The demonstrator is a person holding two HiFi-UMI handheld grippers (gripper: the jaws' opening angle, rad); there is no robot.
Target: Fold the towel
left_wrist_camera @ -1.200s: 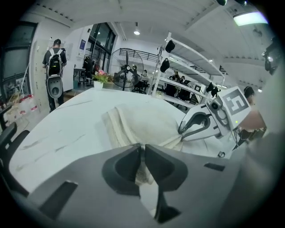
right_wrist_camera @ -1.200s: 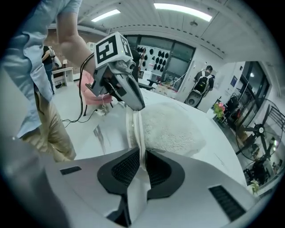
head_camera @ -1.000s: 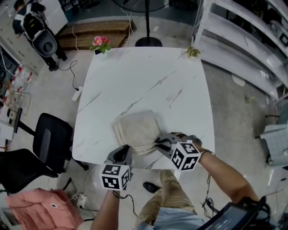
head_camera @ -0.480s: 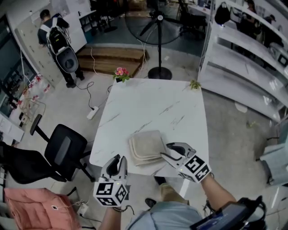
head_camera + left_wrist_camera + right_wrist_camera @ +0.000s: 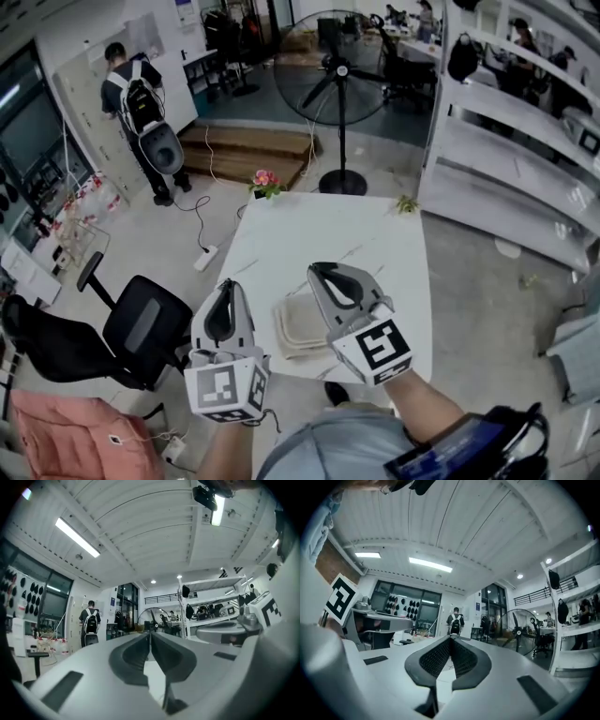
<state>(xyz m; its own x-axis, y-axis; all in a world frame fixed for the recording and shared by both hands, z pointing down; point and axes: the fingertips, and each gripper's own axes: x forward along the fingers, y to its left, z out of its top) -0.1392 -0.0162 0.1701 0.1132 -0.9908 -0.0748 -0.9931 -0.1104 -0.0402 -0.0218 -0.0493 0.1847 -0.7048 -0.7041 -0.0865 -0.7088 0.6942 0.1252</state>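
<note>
The beige towel [image 5: 300, 325] lies folded in a small square near the front edge of the white marble table [image 5: 370, 246], partly hidden behind my grippers. Both grippers are held up in the air above the table's front edge and point level into the room. Neither touches the towel. The left gripper [image 5: 228, 282] [image 5: 150, 633] is shut with nothing between its jaws, which have just been closing. The right gripper [image 5: 322, 269] [image 5: 450, 638] is likewise shut and empty, its jaws also just closed.
A pot of pink flowers [image 5: 266, 181] and a small green plant [image 5: 406, 203] stand at the table's far corners. A standing fan [image 5: 339, 70] is behind the table, white shelving [image 5: 506, 141] at the right, a black office chair [image 5: 141, 328] at the left. A person with a backpack [image 5: 141, 103] stands far left.
Both grippers have risen from the table's front edge beside the towel and tilted up to level. The towel stays folded on the table. The head view has lifted toward the room.
</note>
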